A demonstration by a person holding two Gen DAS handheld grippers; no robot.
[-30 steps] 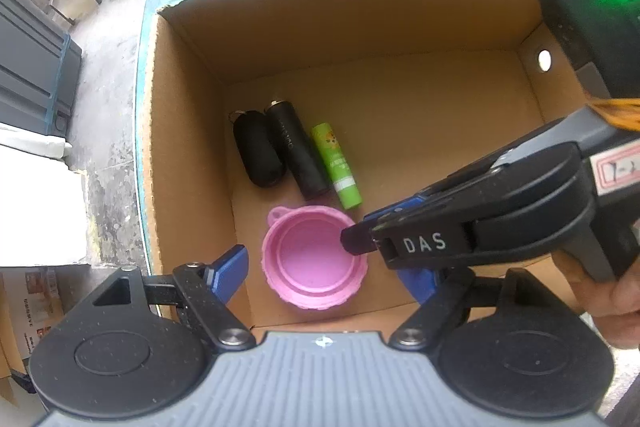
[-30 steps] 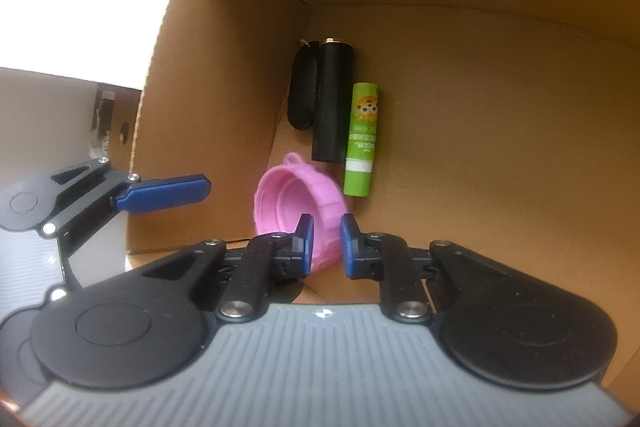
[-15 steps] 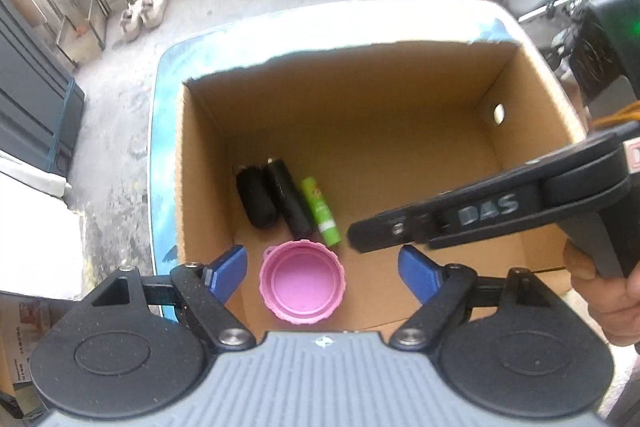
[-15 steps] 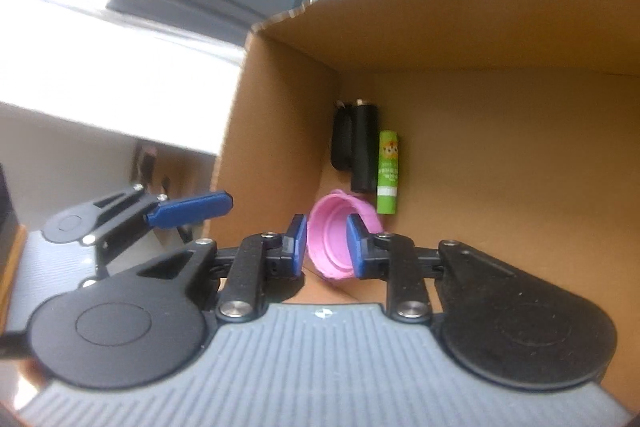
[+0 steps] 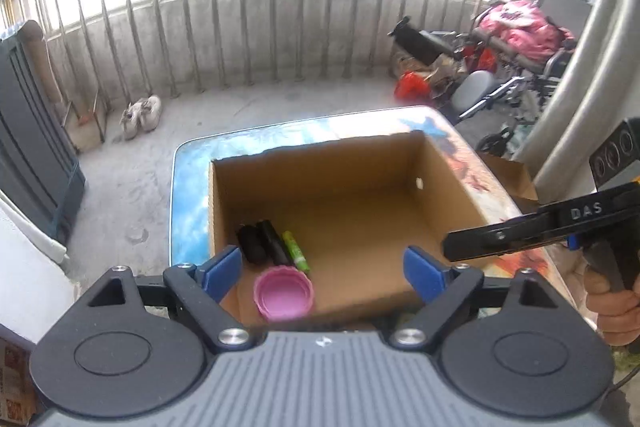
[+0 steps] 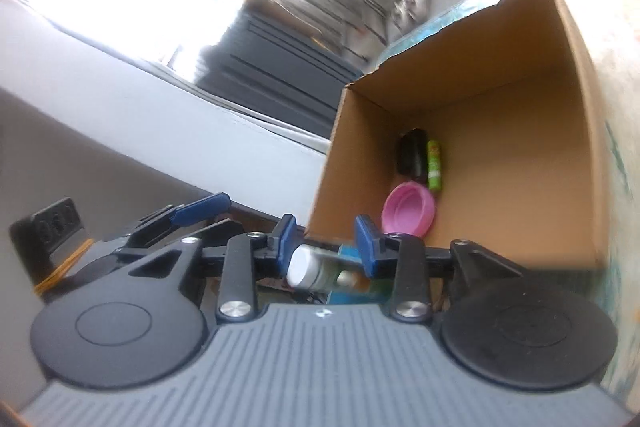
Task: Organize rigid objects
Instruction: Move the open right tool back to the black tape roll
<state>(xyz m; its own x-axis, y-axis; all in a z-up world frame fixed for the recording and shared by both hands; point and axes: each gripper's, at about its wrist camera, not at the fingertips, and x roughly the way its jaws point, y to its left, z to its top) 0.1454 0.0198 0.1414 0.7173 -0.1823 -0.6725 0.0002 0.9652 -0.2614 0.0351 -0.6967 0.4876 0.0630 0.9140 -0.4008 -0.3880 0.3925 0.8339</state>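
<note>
Shows, low in the right wrist view, a white-capped bottle outside the cardboard box, just short of its near wall and beneath the right gripper. Appears through the gap of that gripper, whose jaws are opening with nothing pressed between them. Lies on its side, cap toward the picture's left and body running right, so roughly across the line of the fingers rather than along it. Looks like the next rigid thing to fetch, and sits far closer to the right gripper than to the left. Calls, by that reading, for a drop downward and probably a turn of the wrist to take the body across its width. Crowds against a teal carton-like shape on its right, too blurred to name, and against the box wall beyond. Hovers above the near rim: the left gripper, jaws opening wide and empty. Holds already, in the box's near-left corner: a pink lid, a green tube and two black cylinders, side by side. Rests on the blue-patterned table.
</note>
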